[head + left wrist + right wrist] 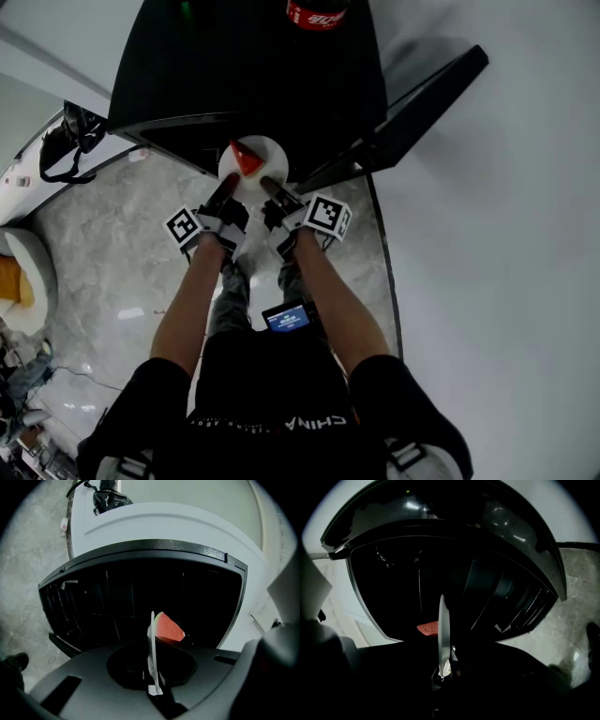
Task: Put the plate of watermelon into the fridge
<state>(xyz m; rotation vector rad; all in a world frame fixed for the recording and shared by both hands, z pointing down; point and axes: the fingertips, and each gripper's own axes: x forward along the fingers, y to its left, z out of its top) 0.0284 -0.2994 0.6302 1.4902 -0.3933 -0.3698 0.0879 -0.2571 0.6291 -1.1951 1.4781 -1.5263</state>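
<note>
Black shirt and shoulders sit at the bottom of the head view, and from them both bare forearms reach straight forward, nearly parallel and drawing together at the wrists. My left gripper (225, 190) and right gripper (273, 192) are side by side, marker cubes turned outward. Each is clamped on the near rim of the white plate (267, 159). The watermelon wedge (247, 157) lies on the plate, toward its left side. The plate hangs level at the mouth of the black fridge (244, 75), whose door (412, 103) stands swung open to the right. A red-labelled bottle (317, 13) stands on top of the fridge. Marble floor (112, 253) spreads below.

The left gripper view shows the plate (152, 644) edge-on as a thin white line, with my jaws pinched shut on its rim. The red wedge (168, 627) rests just right of that line, against the dark fridge interior (117, 602).

The right gripper view shows the same thin edge of the plate (443, 630) rising from my closed jaws, which grip its rim. A sliver of the watermelon (427, 628) shows to its left, with the dark open compartment (454, 583) behind.
</note>
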